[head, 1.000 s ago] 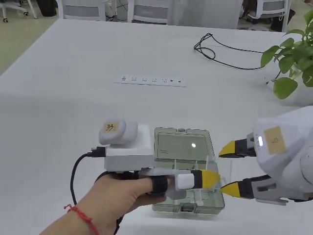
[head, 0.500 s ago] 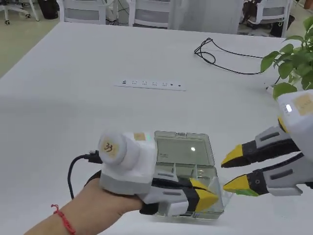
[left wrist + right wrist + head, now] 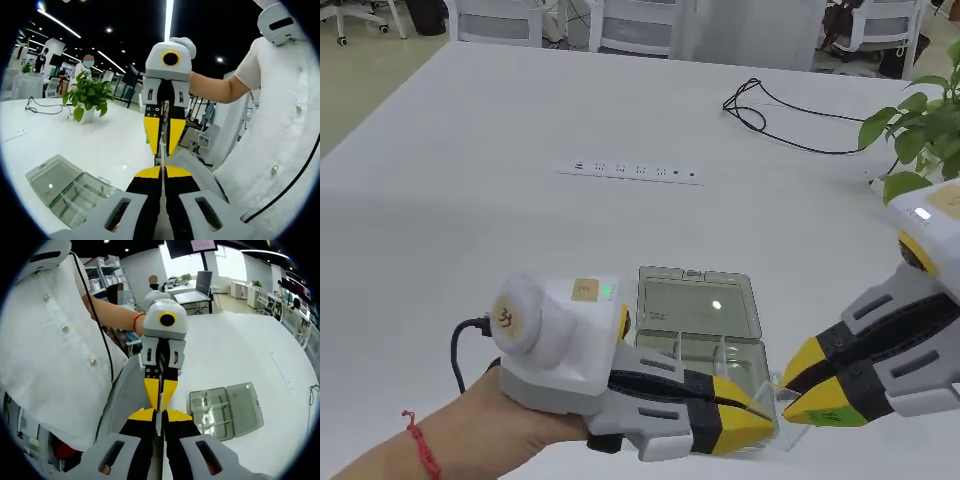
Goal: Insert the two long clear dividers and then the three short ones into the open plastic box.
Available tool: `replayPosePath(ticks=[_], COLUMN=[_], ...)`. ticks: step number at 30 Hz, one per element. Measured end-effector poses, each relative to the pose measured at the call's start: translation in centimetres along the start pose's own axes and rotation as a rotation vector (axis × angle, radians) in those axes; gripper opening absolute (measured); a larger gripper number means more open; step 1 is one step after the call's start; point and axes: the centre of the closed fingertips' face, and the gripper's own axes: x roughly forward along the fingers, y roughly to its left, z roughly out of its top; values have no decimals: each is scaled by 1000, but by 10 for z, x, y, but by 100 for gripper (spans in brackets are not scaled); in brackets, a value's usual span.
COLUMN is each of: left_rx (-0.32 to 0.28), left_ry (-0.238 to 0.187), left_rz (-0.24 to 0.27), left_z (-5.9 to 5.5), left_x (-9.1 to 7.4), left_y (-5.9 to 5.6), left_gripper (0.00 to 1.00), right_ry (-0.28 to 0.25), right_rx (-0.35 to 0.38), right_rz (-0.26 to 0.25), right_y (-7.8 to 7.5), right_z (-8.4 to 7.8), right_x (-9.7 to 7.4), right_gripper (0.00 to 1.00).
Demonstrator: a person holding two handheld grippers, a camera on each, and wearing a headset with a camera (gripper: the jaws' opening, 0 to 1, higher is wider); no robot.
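A: The white counter (image 3: 470,200) carries everything in front of you, and your landmark on it is the open plastic box (image 3: 698,308), its lid folded flat on the far side.

B: A potted plant (image 3: 920,130) stands well beyond the box, off to its right.

A: Your left gripper (image 3: 765,415) lies along the box's near edge, with its tips at the near right corner. Your right gripper (image 3: 788,395) comes in from the right of the box and meets it tip to tip at that same corner.

B: A power strip (image 3: 632,170) lies beyond the box's lid, and a black cable (image 3: 770,110) lies farther beyond it, to the right.

A: Some seated dividers (image 3: 720,352) stand in the box's tray half. You cannot count them from here.

B: Both pairs of jaws are pressed nearly together, pinching one thin clear divider (image 3: 162,152) from opposite ends, just beside the box's near right corner. You see it edge-on, so long or short cannot be told, nor whether it touches the box.
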Motion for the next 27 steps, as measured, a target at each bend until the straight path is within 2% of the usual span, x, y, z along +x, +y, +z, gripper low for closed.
replayPosePath(ticks=[4, 13, 27], left_rx=[6, 27, 49], left_ry=[-5, -3, 4], left_rz=[-9, -2, 35], left_z=[0, -2, -4], left_x=[-1, -1, -5], left_y=[-2, -2, 2], left_gripper=[0, 0, 0], right_ry=[4, 0, 8], right_rx=[-8, 7, 6], right_rz=[14, 27, 0], right_y=[3, 3, 0], right_z=[0, -1, 0], right_x=[2, 3, 8], right_gripper=[4, 3, 3])
